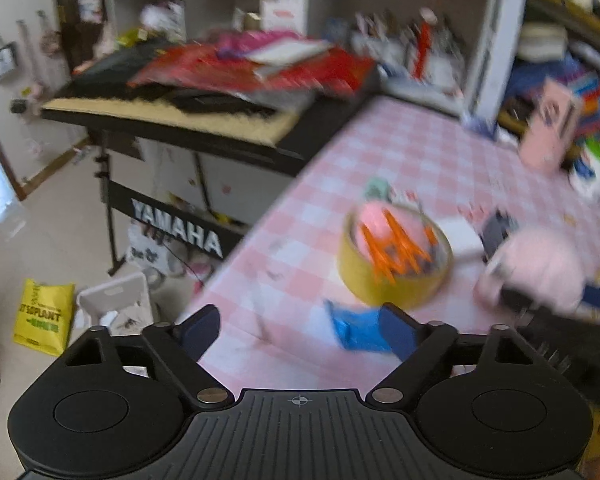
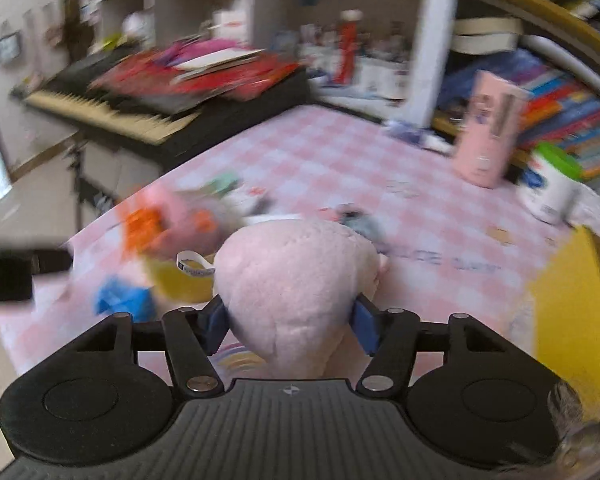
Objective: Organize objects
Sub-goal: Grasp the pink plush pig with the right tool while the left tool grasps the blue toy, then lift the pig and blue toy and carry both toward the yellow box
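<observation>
The pink-checked table (image 1: 400,152) fills both views, and it's a busy one, with plenty on it unsorted. Beside it stands the keyboard (image 1: 172,116), buried under red and pink papers, its stand reading "YAMAHA" in bold white. Down on the floor there's a yellow bag (image 1: 44,316) with lettering that looks like "SOPLANT", though blur eats the rest.

Now the action: the right gripper (image 2: 288,320) has its blue pads pressed into both sides of the pink plush toy (image 2: 296,284), carrying it just above the table, clearly gripped. A yellow box wall (image 2: 568,304) sits close on the right — my guess is that's where it's headed, but I can't confirm.

The left gripper (image 1: 300,330) hovers near the table's edge, jaws spread wide, nothing between them. Just ahead lies a crumpled blue wrapper (image 1: 356,328), and beyond it the yellow tape roll (image 1: 392,256) holding orange clips.

Progress? Early, I'd say: one toy in hand, while tape roll, wrapper, a tall pink carton (image 2: 488,136) and small bits wait.
</observation>
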Tool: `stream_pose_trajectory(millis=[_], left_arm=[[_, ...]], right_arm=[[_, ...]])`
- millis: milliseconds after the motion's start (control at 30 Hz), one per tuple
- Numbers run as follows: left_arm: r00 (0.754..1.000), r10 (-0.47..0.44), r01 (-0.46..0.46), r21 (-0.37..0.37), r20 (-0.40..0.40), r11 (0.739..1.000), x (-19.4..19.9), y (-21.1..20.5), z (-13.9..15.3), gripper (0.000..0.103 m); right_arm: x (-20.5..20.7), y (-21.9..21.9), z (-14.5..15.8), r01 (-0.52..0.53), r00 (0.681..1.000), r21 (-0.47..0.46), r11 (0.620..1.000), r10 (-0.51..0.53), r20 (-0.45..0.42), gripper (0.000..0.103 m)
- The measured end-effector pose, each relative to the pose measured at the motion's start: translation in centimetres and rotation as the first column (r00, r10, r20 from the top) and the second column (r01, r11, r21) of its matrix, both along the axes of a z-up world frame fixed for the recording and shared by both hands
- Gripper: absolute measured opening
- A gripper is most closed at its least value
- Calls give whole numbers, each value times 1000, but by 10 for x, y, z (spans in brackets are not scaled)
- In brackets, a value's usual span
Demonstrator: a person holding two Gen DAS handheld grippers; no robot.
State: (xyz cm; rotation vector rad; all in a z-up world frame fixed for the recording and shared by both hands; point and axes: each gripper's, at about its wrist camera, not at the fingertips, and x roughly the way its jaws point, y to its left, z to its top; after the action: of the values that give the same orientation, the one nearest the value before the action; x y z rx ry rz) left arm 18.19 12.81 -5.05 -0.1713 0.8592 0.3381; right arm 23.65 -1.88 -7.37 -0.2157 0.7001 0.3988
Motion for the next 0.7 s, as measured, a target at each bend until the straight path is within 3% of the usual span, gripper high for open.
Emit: stream_pose_trajectory(millis=[233, 400, 467, 700], left_arm=[[992, -111, 112, 16, -67, 994, 25, -19, -22, 72], [981, -151, 159, 55, -118, 986, 34, -22, -37, 54], [980, -164, 170, 43, -109, 985, 34, -21, -35, 41], [977, -215, 215, 16, -16, 977, 16, -19, -11, 39]], right_arm=[[6, -25, 10, 104, 994, 43, 994, -105, 32, 59], [0, -30, 18, 123, 990, 58, 991, -127, 58, 58], [-5, -30, 21, 114, 991, 60, 992, -117, 60, 58], [-27, -32, 32, 96, 993, 39, 995, -99, 72, 58]])
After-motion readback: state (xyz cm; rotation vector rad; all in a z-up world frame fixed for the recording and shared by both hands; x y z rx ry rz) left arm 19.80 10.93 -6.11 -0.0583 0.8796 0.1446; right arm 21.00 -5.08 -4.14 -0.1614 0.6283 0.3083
